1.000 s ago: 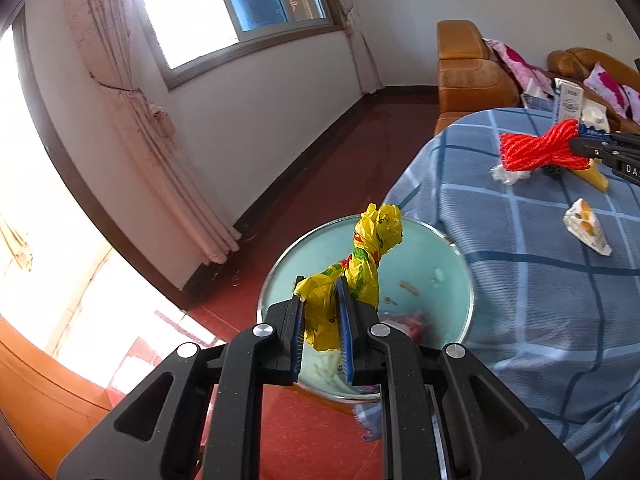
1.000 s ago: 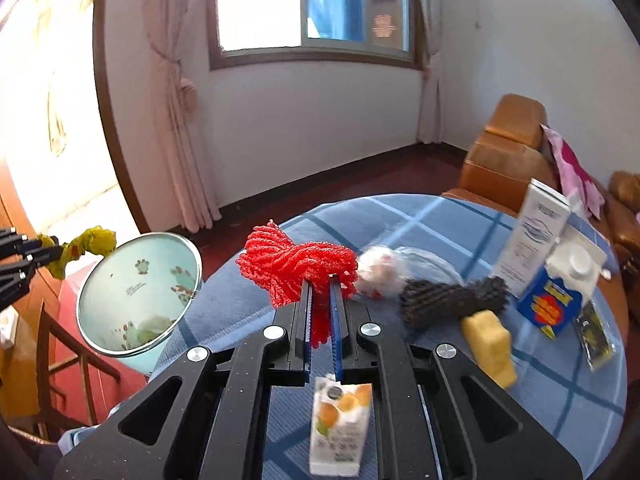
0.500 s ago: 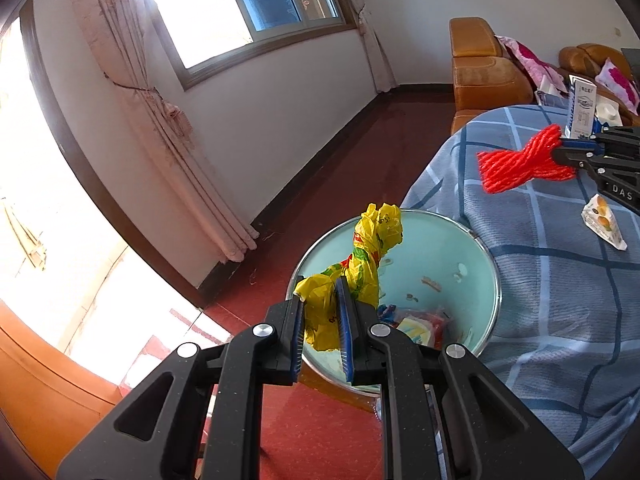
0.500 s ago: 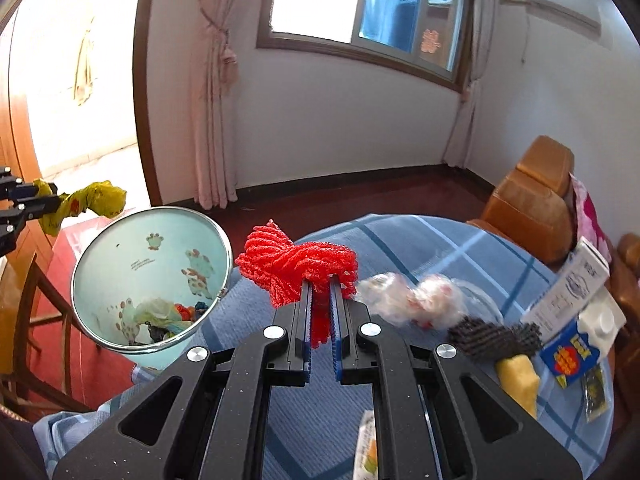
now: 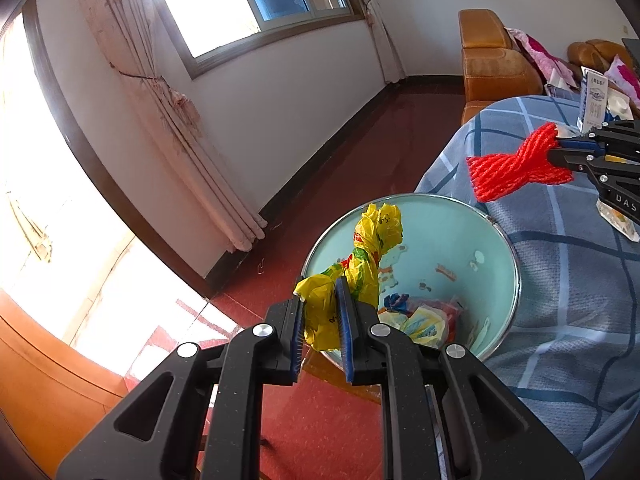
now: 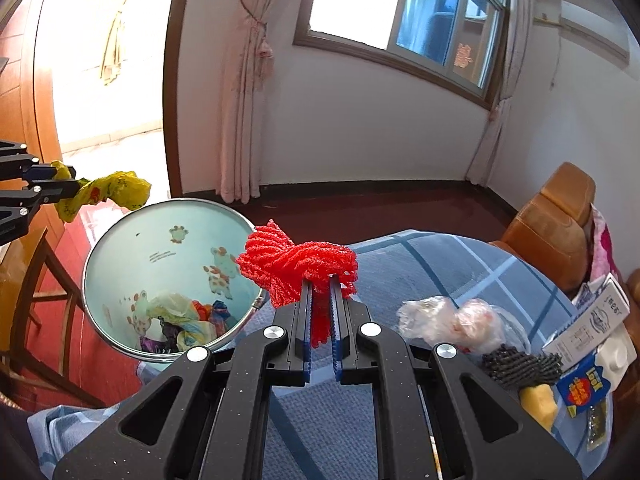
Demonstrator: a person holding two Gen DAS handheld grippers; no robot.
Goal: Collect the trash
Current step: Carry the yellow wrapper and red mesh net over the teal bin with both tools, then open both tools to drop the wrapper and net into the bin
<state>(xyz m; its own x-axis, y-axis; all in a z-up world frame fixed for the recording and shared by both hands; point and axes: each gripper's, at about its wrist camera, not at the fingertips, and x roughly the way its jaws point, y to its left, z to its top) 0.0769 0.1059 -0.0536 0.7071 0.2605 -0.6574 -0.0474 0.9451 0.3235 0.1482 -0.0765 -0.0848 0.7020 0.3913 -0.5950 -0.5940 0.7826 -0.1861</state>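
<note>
**Both fingers pairs clamped on trash beside bin**

Fingers [image 5: 343, 312] of left gripper [image 5: 320, 320] nearly closed, pinching a yellow plastic bag [image 5: 360, 264] over the near rim of the trash bin [image 6: 120, 248]. Right gripper [image 6: 320, 320] fully closed on red mesh netting [image 6: 296, 268], held above the blue checked tablecloth [image 6: 440, 264], just beside the bin's rim. Bin already holds crumpled wrappers [image 6: 188, 320].

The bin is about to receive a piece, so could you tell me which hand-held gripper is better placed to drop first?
Left: its yellow bag hangs over the bin, while the red netting is beside it.
</note>
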